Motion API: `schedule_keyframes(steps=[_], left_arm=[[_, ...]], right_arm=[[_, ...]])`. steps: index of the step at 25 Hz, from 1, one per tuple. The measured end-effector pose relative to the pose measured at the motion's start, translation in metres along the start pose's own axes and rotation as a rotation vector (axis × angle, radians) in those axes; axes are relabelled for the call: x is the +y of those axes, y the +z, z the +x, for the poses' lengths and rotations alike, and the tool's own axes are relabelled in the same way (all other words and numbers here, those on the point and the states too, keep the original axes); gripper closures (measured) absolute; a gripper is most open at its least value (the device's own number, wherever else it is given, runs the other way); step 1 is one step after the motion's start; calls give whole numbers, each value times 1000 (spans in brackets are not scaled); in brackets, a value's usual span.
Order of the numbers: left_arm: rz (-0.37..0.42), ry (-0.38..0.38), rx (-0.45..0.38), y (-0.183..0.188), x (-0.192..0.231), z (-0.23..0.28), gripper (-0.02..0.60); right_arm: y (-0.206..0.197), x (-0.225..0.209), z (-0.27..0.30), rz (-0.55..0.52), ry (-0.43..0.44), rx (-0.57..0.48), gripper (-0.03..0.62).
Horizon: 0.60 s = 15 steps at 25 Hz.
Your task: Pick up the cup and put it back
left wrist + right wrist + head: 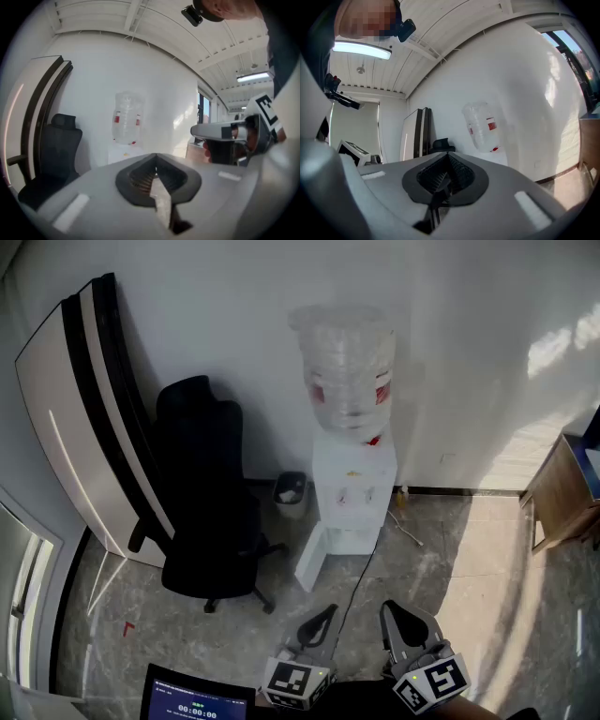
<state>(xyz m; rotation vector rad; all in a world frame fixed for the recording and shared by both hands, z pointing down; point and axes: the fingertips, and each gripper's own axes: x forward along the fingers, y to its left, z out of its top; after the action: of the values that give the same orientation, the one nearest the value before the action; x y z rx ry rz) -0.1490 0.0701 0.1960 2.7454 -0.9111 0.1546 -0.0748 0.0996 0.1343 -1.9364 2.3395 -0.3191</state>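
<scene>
No cup shows; with jaws together and empty, the left gripper and right gripper sit low in frame, the water dispenser well above them.

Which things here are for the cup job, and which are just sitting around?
For the job: left gripper, right gripper, both shut and empty; no cup in view.
Just sitting: water dispenser, office chair, bin, leaning panels, wooden table.
</scene>
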Motion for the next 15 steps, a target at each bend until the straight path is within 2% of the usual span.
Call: schedule_keyframes(steps=[15], left_arm=[[5, 6, 10, 2, -1, -6, 577]], right_arm=[[0, 2, -6, 20, -5, -15, 586]])
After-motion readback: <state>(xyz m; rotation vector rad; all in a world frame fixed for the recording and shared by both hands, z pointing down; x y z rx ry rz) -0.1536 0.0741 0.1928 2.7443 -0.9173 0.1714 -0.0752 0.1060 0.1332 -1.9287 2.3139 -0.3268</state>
